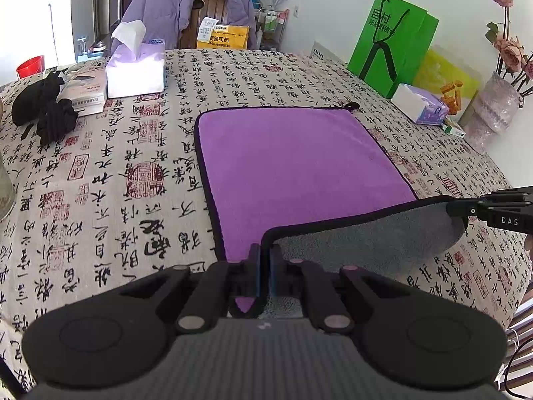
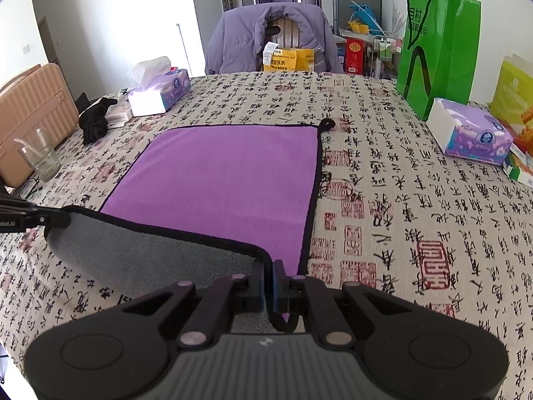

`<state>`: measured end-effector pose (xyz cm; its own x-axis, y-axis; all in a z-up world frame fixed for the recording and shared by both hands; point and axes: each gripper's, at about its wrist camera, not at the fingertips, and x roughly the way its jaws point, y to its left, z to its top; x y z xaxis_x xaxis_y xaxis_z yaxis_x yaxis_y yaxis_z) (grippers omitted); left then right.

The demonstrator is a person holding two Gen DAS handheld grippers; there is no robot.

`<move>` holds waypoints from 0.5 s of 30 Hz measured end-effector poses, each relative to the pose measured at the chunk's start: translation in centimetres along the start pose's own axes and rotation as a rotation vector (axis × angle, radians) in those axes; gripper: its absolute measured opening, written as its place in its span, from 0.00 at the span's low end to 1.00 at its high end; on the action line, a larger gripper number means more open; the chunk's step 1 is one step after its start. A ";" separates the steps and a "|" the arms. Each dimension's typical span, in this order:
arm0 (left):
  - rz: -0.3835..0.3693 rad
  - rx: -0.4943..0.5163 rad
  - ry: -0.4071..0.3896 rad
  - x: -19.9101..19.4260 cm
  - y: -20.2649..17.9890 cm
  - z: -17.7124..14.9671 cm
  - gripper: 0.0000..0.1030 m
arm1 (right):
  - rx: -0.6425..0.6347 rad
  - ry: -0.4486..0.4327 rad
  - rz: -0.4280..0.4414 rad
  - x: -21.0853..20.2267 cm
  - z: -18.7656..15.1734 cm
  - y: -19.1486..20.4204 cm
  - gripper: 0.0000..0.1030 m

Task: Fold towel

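Observation:
A purple towel (image 1: 293, 163) with black trim and a grey underside lies on the calligraphy-print table; it also shows in the right wrist view (image 2: 226, 180). Its near edge is lifted and turned over, showing the grey side (image 1: 366, 233) (image 2: 150, 250). My left gripper (image 1: 265, 260) is shut on the near left corner. My right gripper (image 2: 268, 276) is shut on the near right corner. Each gripper shows at the edge of the other's view: the right gripper (image 1: 466, 208) and the left gripper (image 2: 50, 220). A hanging loop (image 2: 328, 123) sits at the far right corner.
Tissue boxes (image 1: 136, 70) (image 2: 469, 133), a green bag (image 2: 436, 46), black cloth (image 1: 43, 106), a glass (image 2: 40, 156), a tan case (image 2: 30, 110) and a vase of flowers (image 1: 496, 103) stand around the table edges. A chair with a purple jacket (image 2: 269, 36) is behind.

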<state>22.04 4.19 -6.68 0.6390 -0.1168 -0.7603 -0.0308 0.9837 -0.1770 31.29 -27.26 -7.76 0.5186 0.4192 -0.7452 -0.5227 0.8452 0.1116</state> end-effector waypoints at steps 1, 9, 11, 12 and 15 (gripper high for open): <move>0.001 0.000 -0.001 0.0 0.0 0.1 0.06 | -0.001 -0.001 0.000 0.0 0.1 0.0 0.04; 0.000 0.001 -0.015 0.2 0.4 1.2 0.06 | -0.007 -0.012 -0.004 0.4 1.4 -0.1 0.04; 0.000 0.003 -0.019 0.2 0.4 1.5 0.06 | -0.008 -0.016 -0.005 0.5 1.8 -0.2 0.04; 0.000 0.004 -0.022 0.2 0.5 1.6 0.06 | -0.009 -0.017 -0.006 0.6 2.0 -0.2 0.04; 0.001 0.013 -0.030 0.3 0.6 2.1 0.06 | -0.010 -0.020 -0.008 0.7 2.4 -0.3 0.04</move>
<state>23.86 5.01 -5.72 0.6619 -0.1114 -0.7413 -0.0222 0.9856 -0.1679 33.41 -26.41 -6.73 0.5365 0.4191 -0.7325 -0.5248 0.8454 0.0992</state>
